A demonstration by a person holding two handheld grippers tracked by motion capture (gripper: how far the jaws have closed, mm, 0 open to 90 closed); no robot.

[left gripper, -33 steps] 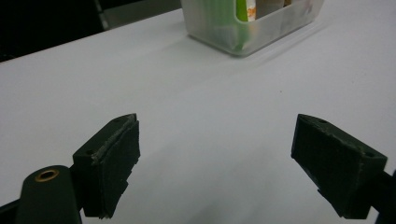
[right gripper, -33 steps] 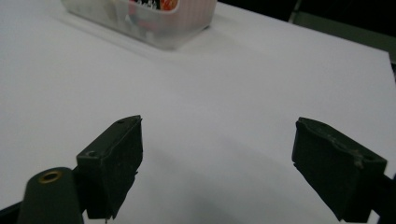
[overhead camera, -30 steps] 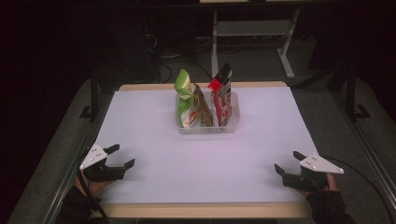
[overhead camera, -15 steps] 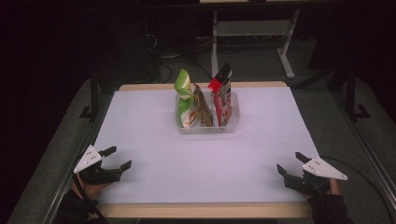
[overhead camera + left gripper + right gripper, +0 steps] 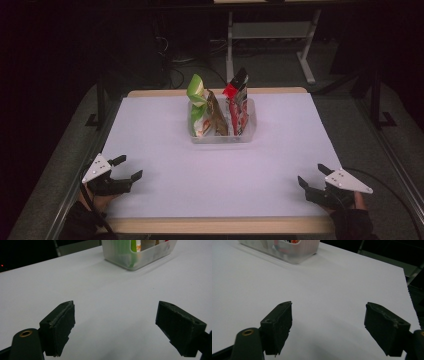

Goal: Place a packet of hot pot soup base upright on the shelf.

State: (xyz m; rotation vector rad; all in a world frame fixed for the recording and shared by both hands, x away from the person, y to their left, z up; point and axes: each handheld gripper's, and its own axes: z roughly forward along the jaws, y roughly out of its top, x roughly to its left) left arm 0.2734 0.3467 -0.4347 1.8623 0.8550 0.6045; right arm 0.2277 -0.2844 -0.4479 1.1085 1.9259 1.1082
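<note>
Dark floor and metal frame legs surround a white bench (image 5: 165, 145) that takes up the middle of the high view, its wooden edge showing along the bottom and the top. Near the upper middle of that frame a clear tub (image 5: 222, 136) stands on the white sheet, well apart from both hands. Inside it snack bags stand upright: a green bag (image 5: 196, 97) at its left, a brown bag (image 5: 216, 116) just beside that, and a red bag (image 5: 238, 100) at its right with a black top corner. At lower left the left claw (image 5: 129, 168) rests over the bench's near left corner, jaws spread wide with nothing between them, the grey plate on top. At lower right the right claw (image 5: 311, 176) sits over the near right corner, jaws likewise wide and holding nothing, a cable trailing off to the right. In the left gripper view the tub (image 5: 140, 255) lies at the top, right of centre, green packaging showing through its wall, bare white sheet between it and the jaws. In the right gripper view the tub (image 5: 287, 251) is at the upper left, red print visible through it.
</note>
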